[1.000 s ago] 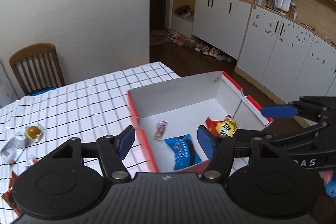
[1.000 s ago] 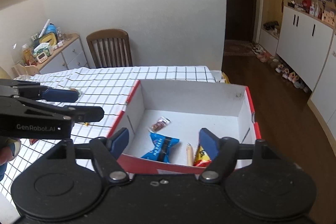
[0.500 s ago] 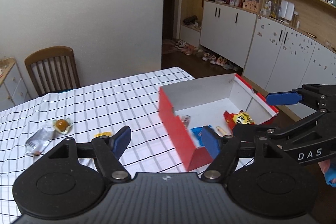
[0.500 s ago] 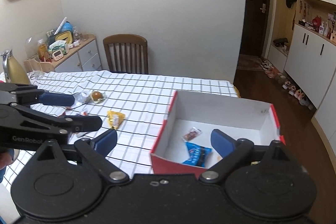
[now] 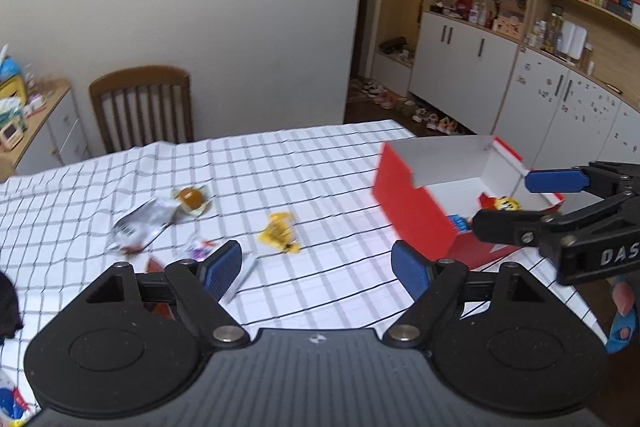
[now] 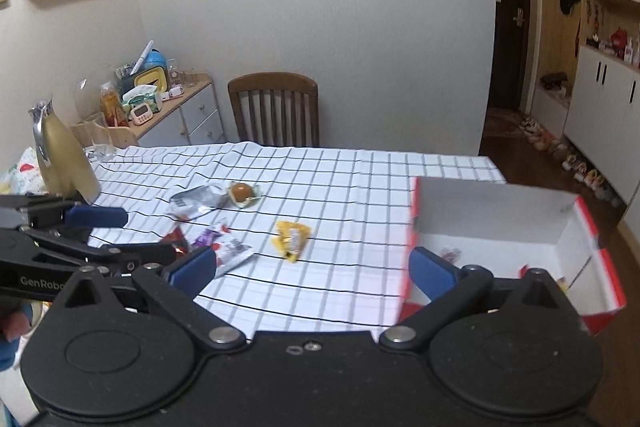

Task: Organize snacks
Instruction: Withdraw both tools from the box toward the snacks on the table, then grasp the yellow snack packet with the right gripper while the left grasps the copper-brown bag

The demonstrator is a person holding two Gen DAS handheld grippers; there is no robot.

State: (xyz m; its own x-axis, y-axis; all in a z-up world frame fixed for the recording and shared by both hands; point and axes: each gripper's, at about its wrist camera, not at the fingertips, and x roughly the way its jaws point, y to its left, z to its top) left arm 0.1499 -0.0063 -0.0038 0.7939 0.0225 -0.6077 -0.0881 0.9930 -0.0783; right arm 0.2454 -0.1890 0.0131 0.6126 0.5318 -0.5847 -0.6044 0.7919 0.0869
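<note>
Snacks (image 6: 291,239) in crinkled yellow, silver wrappers lie beside red box (image 6: 592,247).

Tablecloth (image 6: 320,187): white cloth with a black grid, matt, lightly creased, covering the counter.
Box (image 5: 412,203): cardboard, red outside with a slight sheen, plain matt white inside.
Silver packet (image 6: 198,202): crinkled foil, shiny.
Yellow packet (image 6: 291,235): glossy plastic film, wrinkled.
Round snack (image 6: 242,191): glossy brown, in a clear plastic wrapper.
Left gripper (image 5: 316,265): matt black plastic body, finely ribbed at the near edge, bright metal pivot pins; blue textured pads on the jaws.
Chair (image 6: 276,109): brown wood, smooth, faint sheen.
Jug (image 6: 64,155): dull gold body, shiny metal lid.
</note>
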